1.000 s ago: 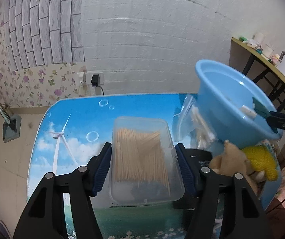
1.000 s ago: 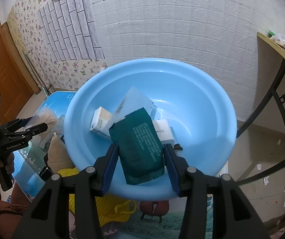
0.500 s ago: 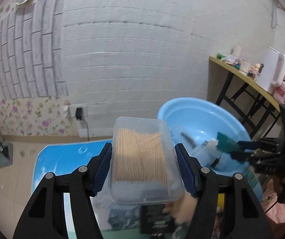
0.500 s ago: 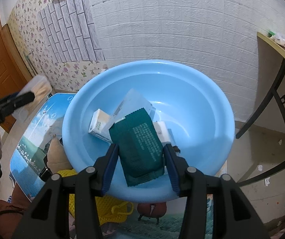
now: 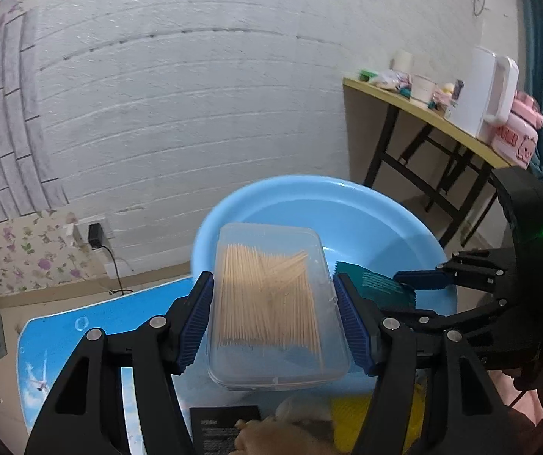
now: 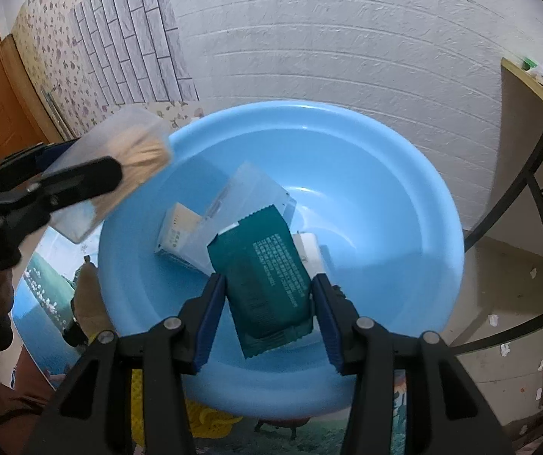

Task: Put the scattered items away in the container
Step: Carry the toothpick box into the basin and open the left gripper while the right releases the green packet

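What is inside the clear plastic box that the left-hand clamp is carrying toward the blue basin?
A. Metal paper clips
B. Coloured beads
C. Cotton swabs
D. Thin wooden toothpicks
D: the clear box, pinched between the left gripper pads, is packed with pale wooden sticks, and it hangs at the rim of the blue basin.

The round light-blue plastic basin (image 6: 385, 204) looks smooth and glossy. The clear rectangular plastic box (image 5: 277, 303) shows pale wooden toothpicks inside. The dark-green foil-like packet (image 6: 267, 280) has a matt, crinkled skin. The white brick-pattern wall (image 5: 214, 94) seems rough, perhaps embossed.
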